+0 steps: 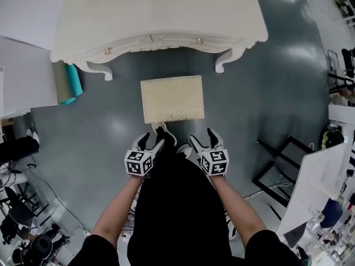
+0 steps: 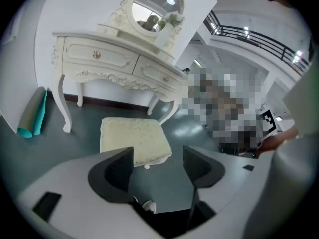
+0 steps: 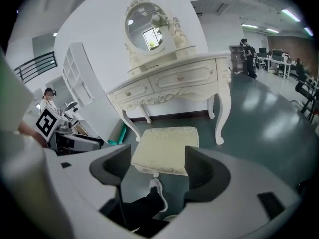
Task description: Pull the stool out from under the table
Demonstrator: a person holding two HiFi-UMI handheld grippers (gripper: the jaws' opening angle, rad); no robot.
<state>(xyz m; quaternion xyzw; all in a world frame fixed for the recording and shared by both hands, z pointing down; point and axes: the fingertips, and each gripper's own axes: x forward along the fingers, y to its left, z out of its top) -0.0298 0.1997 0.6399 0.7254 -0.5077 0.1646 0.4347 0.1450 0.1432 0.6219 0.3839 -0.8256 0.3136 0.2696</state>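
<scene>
Head view first: the cream carved dressing table (image 1: 161, 15) fills the top. The cream square cushioned stool (image 1: 172, 98) stands on the grey-green floor (image 1: 100, 132) just in front of that table, clear of the tabletop's front edge. Nearer than the stool, the left gripper (image 1: 151, 143) and right gripper (image 1: 203, 140) hover side by side, both short of the seat and touching nothing. A white shoe (image 1: 162, 132) pokes out between them. A rolled teal mat (image 1: 73, 82) leans by the table's left end.

Left gripper view: the dark fingers (image 2: 117, 171) stand apart with only floor in the gap, so the left gripper (image 2: 158, 166) holds nothing. The stool (image 2: 132, 138) sits in front of the table (image 2: 109, 59), beyond the fingertips. An oval mirror (image 2: 157, 9) tops the table, and the teal mat (image 2: 34, 114) lies at its left leg.

Right gripper view: the fingers (image 3: 202, 171) are spread wide here too, and the right gripper (image 3: 158, 166) is empty. The stool (image 3: 167, 143) shows through the gap, in front of the table (image 3: 174, 81) and its mirror (image 3: 145, 34).
</scene>
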